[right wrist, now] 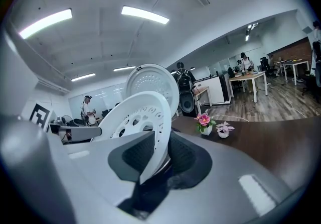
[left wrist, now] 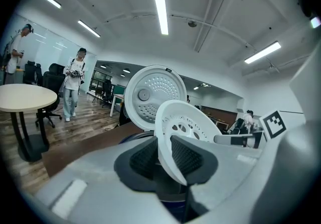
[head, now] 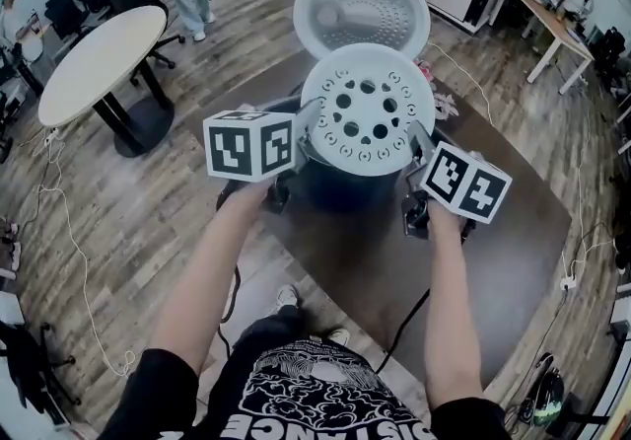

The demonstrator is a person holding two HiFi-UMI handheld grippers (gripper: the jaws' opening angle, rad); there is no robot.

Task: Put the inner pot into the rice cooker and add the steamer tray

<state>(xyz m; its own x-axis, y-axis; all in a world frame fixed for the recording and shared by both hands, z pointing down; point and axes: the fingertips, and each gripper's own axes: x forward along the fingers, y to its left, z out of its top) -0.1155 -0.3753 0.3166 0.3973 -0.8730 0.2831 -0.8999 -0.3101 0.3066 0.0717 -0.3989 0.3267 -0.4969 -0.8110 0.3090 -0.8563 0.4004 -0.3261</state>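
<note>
White steamer tray (head: 367, 122) is hanging between both claws, just over the mouth of the dark rice cooker (head: 340, 189), with the open lid (head: 361, 4) standing behind. Left claw (head: 304, 132) and right claw (head: 418, 150) are each pinching opposite sides of the tray's rim, jaws nearly closed. The cooker is sitting below on the brown counter (head: 513, 260), so a level, two-handed lowering is looking likely.

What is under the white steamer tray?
The dark rice cooker stands under the steamer tray. The tray covers its opening, so the inside cannot be seen.
</note>
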